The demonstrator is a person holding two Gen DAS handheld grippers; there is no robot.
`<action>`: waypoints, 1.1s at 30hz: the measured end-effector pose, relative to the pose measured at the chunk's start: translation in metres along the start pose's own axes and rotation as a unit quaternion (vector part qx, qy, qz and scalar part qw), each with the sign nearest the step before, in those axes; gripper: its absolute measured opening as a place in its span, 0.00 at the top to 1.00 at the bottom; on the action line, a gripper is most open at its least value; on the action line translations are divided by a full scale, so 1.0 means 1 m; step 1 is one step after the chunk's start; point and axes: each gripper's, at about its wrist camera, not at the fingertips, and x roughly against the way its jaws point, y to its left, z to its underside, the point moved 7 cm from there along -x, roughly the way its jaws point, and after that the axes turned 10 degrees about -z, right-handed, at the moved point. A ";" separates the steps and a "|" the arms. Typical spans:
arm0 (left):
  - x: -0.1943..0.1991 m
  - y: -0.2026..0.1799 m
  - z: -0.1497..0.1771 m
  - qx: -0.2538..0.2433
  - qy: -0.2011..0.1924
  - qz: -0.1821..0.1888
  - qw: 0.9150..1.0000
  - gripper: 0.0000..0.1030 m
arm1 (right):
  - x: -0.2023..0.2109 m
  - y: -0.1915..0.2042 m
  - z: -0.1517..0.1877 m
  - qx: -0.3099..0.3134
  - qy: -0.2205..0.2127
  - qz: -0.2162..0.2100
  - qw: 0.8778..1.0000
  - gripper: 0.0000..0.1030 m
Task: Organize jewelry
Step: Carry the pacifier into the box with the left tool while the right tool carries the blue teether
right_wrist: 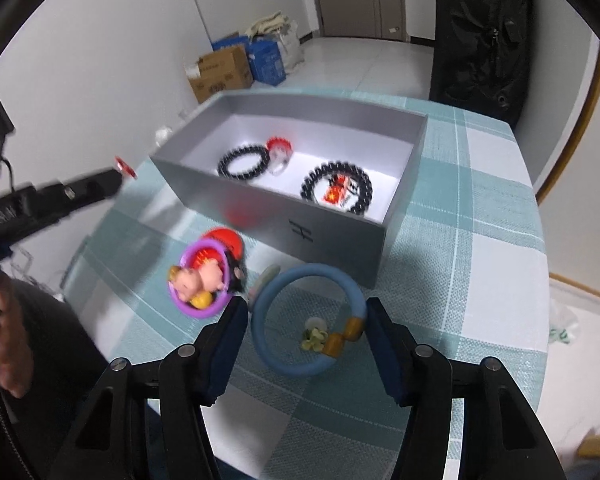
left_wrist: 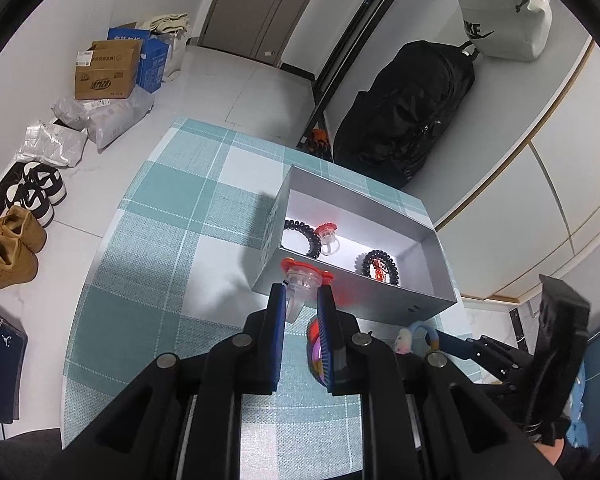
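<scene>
My left gripper (left_wrist: pixel 302 300) is shut on a clear plastic ring with a red top (left_wrist: pixel 302 280), held just above the near wall of the grey box (left_wrist: pixel 356 292). The box holds two black coil bracelets (right_wrist: pixel 242 160) (right_wrist: pixel 336 188) and another clear red-topped ring (right_wrist: pixel 278 154). My right gripper (right_wrist: pixel 306 316) is open, its fingers on either side of a blue bracelet (right_wrist: pixel 296 320) with amber beads lying on the cloth. A purple bracelet with pink pig charms (right_wrist: pixel 200 280) and a red piece (right_wrist: pixel 224 240) lie to its left.
The table has a teal checked cloth (left_wrist: pixel 172 240). A black backpack (left_wrist: pixel 408 108) stands behind the box. Cardboard boxes (left_wrist: pixel 106 70), bags and shoes (left_wrist: pixel 16 248) lie on the floor at left. The table's right edge is close to the box.
</scene>
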 end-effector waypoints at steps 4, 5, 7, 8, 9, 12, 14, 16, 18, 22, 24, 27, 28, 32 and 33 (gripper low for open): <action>-0.002 -0.004 0.002 -0.005 0.003 0.003 1.000 0.89 | 0.010 0.001 -0.009 -0.012 -0.024 -0.025 0.999 0.43; -0.001 -0.005 0.002 -0.006 0.004 0.006 1.000 0.89 | 0.013 0.002 -0.012 -0.014 -0.032 -0.034 0.999 0.43; 0.000 -0.008 0.001 -0.009 0.002 0.011 1.000 0.89 | 0.023 0.011 -0.014 -0.014 -0.047 -0.045 0.998 0.43; 0.001 -0.010 0.001 -0.011 0.001 0.015 1.000 0.89 | 0.026 0.013 -0.015 -0.015 -0.055 -0.051 0.997 0.43; 0.001 -0.012 0.000 -0.012 0.001 0.019 1.000 0.89 | 0.030 0.014 -0.018 -0.015 -0.063 -0.057 0.996 0.43; 0.003 -0.020 0.000 -0.020 0.003 0.031 0.999 0.89 | 0.041 0.016 -0.026 -0.019 -0.088 -0.073 0.993 0.43; 0.002 -0.026 -0.002 -0.029 0.008 0.039 0.999 0.89 | 0.047 0.016 -0.033 -0.022 -0.104 -0.081 0.991 0.43; 0.001 -0.033 -0.005 -0.043 0.009 0.035 0.998 0.89 | 0.052 0.014 -0.037 -0.028 -0.117 -0.089 0.989 0.43; 0.000 -0.040 -0.009 -0.055 0.008 0.035 0.998 0.89 | 0.054 0.012 -0.043 -0.036 -0.127 -0.099 0.986 0.43; -0.004 -0.051 -0.015 -0.078 0.015 0.034 0.996 0.89 | 0.055 0.005 -0.053 -0.052 -0.137 -0.106 0.983 0.43; -0.007 -0.055 -0.019 -0.081 0.016 0.038 0.996 0.89 | 0.054 0.001 -0.057 -0.060 -0.141 -0.110 0.982 0.43; -0.014 -0.060 -0.026 -0.081 0.021 0.043 0.996 0.89 | 0.054 -0.005 -0.062 -0.071 -0.146 -0.114 0.980 0.43; -0.017 -0.062 -0.029 -0.081 0.023 0.045 0.995 0.89 | 0.054 -0.008 -0.065 -0.077 -0.148 -0.117 0.979 0.43; -0.029 -0.066 -0.040 -0.084 0.023 0.047 0.995 0.89 | 0.052 -0.017 -0.074 -0.094 -0.154 -0.126 0.976 0.43; -0.032 -0.066 -0.040 -0.084 0.024 0.047 0.995 0.89 | 0.051 -0.019 -0.076 -0.096 -0.155 -0.128 0.975 0.43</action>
